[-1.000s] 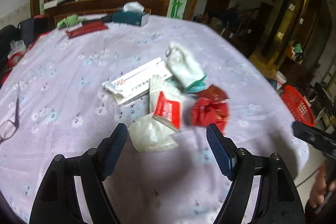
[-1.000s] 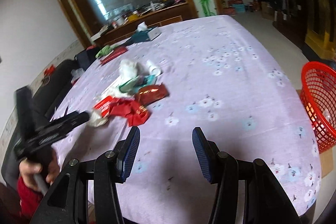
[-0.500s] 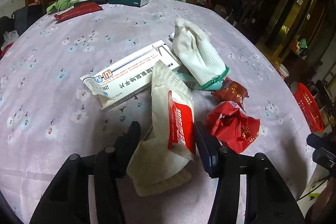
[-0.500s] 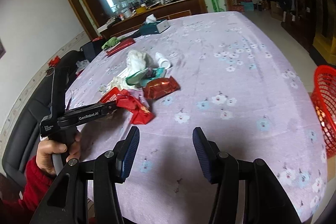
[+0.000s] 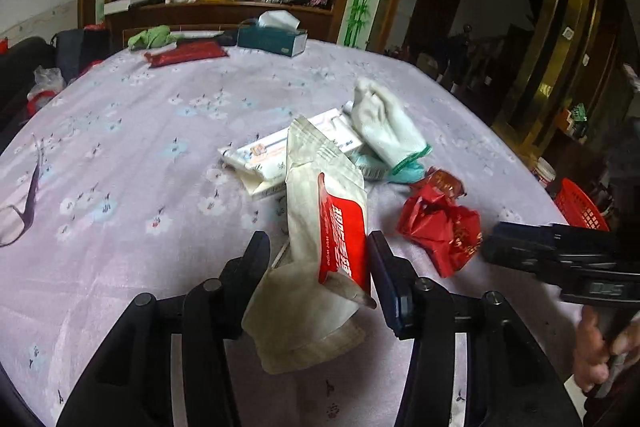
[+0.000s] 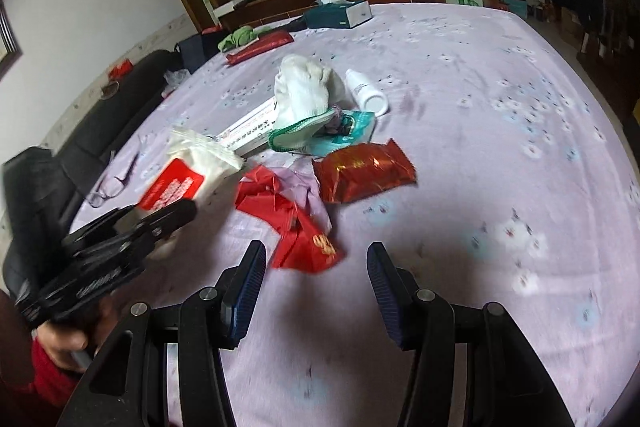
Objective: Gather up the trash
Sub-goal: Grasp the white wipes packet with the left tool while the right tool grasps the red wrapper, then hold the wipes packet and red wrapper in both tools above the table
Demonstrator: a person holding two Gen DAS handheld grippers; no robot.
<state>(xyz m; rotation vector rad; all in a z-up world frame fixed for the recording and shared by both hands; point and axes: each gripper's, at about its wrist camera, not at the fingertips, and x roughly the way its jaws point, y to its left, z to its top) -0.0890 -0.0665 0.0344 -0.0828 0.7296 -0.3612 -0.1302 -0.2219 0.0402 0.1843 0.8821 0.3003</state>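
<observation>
Trash lies heaped near the middle of a round table (image 5: 120, 155) under a lilac flowered cloth. The left gripper (image 5: 316, 267) has a white wet-wipe pack (image 5: 320, 227) with a red label between its two fingers; the pack stands up between the pads, its crumpled lower end sagging below them and its top rising toward the heap. Whether the pads press on it or only flank it cannot be told from the left wrist view. From the right wrist view the same pack (image 6: 192, 167) sticks out past the black fingers of the left gripper (image 6: 160, 215), which a hand in a red sleeve (image 6: 68, 343) holds.

The right gripper (image 6: 316, 279) hangs over the near cloth with its jaws spread wide and nothing between them. Just beyond its left finger lies a crumpled red wrapper (image 6: 296, 223), not touching either pad. Further on sits a dark red foil packet (image 6: 364, 171), then a teal sachet (image 6: 344, 131), a white knitted glove (image 6: 308, 91) with a green cuff draped over a long white box (image 6: 248, 131), and a small white bottle (image 6: 366, 91) on its side just beside the glove.

Spectacles (image 6: 108, 183) lie near the left edge. At the far side are a teal tissue box (image 6: 340, 13), a flat red pouch (image 6: 260, 45) and a green cloth (image 6: 236, 37). A red basket (image 5: 580, 207) stands off the table on the right.
</observation>
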